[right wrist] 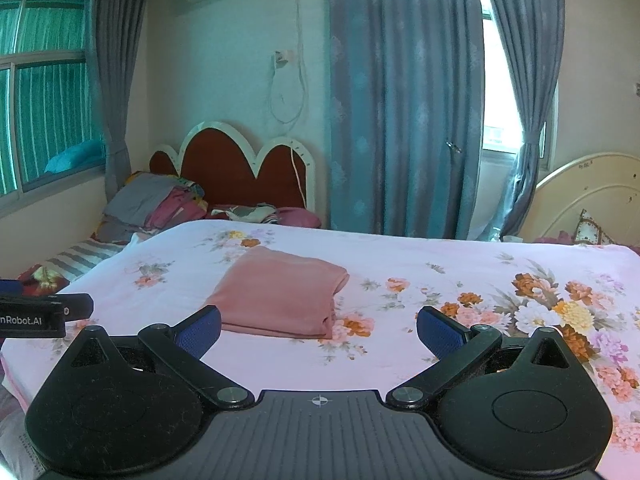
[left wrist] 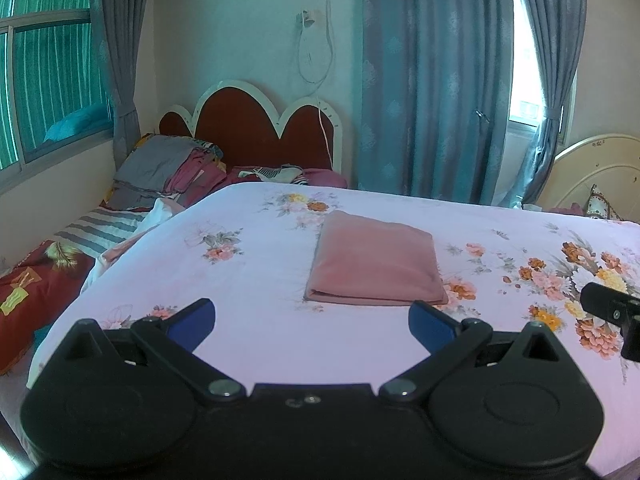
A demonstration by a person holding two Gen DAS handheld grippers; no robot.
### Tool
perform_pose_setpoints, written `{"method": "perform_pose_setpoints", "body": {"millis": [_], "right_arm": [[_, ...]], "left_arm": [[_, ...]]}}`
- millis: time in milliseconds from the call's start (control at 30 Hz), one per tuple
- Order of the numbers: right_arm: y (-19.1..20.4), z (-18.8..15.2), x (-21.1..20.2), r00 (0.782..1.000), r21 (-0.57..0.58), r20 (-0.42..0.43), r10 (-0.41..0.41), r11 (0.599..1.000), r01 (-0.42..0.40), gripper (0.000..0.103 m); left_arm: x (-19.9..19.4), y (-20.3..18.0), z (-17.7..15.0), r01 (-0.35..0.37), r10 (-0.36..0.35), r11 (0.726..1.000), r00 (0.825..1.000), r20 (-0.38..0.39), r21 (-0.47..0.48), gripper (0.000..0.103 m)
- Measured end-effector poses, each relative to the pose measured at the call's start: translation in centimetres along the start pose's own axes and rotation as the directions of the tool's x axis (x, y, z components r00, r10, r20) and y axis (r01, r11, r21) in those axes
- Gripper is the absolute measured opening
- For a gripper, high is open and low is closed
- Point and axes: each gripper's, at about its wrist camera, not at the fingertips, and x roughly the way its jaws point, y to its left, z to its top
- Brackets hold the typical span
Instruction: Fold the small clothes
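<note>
Folded pink fleece cloth (left wrist: 376, 260) lies flat on floral bed sheet (left wrist: 256, 344); left gripper (left wrist: 312, 326) and right gripper (right wrist: 319, 330) fingers spread wide, empty, suggesting fold finished.

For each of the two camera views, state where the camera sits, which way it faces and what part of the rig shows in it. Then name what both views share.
Left wrist: sits on the left gripper, faces across the floral pink bedsheet toward the curtained wall; its blue-padded fingers are open, and the right gripper pokes in.
Right wrist: sits on the right gripper, same heading, fingers open; the left gripper pokes in.
Shared: folded pink cloth, red scalloped headboard.
</note>
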Motion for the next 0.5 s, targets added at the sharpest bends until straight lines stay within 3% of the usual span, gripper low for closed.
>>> {"method": "perform_pose_setpoints", "body": {"millis": [500], "right_arm": [[0.06,-0.05,0.29,1.000,-0.001,-0.004,-0.001,1.000,0.001,0.103]], "left_arm": [[0.45,0.31,0.12,0.002,-0.002,1.000,1.000,-0.011,-0.004,0.103]]}}
